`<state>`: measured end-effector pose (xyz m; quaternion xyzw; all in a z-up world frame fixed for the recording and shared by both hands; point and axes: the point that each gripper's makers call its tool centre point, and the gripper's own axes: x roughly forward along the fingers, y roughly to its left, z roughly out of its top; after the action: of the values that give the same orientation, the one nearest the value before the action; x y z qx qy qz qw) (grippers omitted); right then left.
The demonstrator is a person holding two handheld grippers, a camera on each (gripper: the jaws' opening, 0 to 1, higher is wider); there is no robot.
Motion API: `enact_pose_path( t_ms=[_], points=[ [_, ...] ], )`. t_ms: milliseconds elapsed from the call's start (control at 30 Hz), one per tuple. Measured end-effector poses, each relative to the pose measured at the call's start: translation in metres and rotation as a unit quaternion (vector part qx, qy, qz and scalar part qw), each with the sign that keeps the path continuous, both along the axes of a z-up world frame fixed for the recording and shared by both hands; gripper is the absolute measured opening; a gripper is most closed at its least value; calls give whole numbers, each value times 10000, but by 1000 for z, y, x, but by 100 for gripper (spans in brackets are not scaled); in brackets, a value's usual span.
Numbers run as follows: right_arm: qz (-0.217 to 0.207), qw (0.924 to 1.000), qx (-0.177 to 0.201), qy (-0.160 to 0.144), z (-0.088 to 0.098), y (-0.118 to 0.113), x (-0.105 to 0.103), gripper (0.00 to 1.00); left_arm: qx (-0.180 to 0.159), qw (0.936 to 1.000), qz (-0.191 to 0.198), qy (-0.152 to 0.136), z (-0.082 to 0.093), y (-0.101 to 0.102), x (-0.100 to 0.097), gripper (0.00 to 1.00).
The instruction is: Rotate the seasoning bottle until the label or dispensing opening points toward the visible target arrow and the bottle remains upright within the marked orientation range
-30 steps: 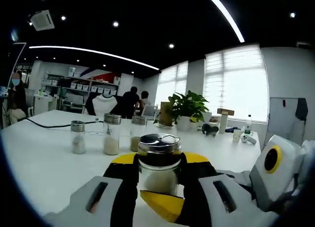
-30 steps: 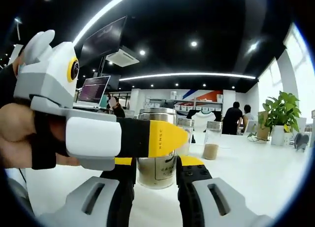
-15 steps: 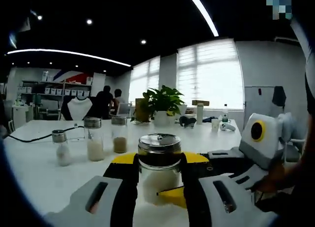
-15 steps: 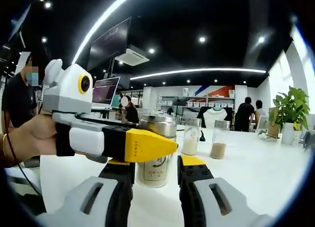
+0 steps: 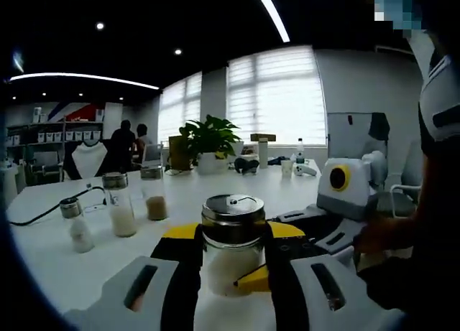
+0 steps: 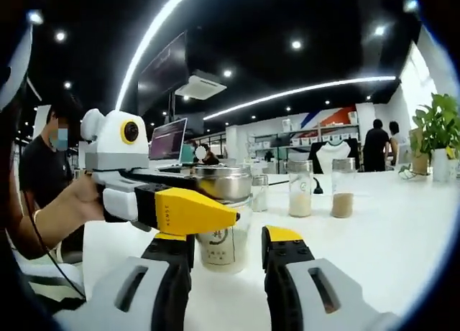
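Note:
A glass seasoning bottle [image 5: 231, 255] with a steel lid stands upright on the white table [image 5: 79, 273], holding pale powder. My left gripper [image 5: 233, 236] is shut on it, its yellow-tipped jaws pressed to both sides. My right gripper [image 5: 253, 279] reaches in from the right, one yellow tip low against the bottle's front. In the right gripper view the bottle [image 6: 220, 246] shows a label with a round logo. There my right gripper [image 6: 228, 239] stands open, a narrow gap each side. The left gripper [image 6: 192, 212] crosses in front of the lid, held by a hand.
Three other shakers [image 5: 121, 215] stand in a row at the left, also seen as shakers [image 6: 299, 196]. A black cable [image 5: 39, 212] runs behind them. A potted plant [image 5: 205, 141] and small items sit at the far edge. A laptop [image 6: 167, 140] and people are behind.
The left gripper view has swung right around the bottle, which stays fixed between its jaws. In the right gripper view the label has drifted left and the left gripper has swung round.

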<state>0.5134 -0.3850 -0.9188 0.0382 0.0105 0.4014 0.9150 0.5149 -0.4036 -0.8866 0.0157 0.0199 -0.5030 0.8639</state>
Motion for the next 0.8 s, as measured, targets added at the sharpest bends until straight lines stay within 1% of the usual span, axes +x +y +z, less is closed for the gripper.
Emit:
enact_pose_path(
  t_ms=[33, 133, 233, 333, 433, 600, 700, 800],
  points=[
    [15, 10000, 20, 15, 0, -1, 0, 38, 0, 10000, -77, 6, 0, 0, -1, 35],
    [121, 9998, 104, 107, 0, 0, -3, 39, -168, 9990, -347, 225, 2, 0, -6, 35],
    [194, 9997, 101, 108, -1, 2, -6, 39, -176, 9985, -464, 222, 3, 0, -9, 35],
    [250, 9996, 64, 92, -1, 5, -8, 39, -71, 9983, -548, 158, 2, 0, -12, 35],
    [322, 9994, 24, 77, -2, 7, -10, 39, -27, 9978, -650, 157, 1, 0, -15, 35],
    [368, 9993, 22, 47, -4, 9, -10, 39, 49, 9973, -715, 131, -1, 1, -15, 35],
    [429, 9991, 19, 63, -4, 11, -12, 37, 98, 9970, -755, 109, -2, 0, -16, 35],
    [428, 9991, 27, -9, -4, 11, -12, 34, 69, 9973, -711, 148, -2, 0, -13, 36]
  ],
)
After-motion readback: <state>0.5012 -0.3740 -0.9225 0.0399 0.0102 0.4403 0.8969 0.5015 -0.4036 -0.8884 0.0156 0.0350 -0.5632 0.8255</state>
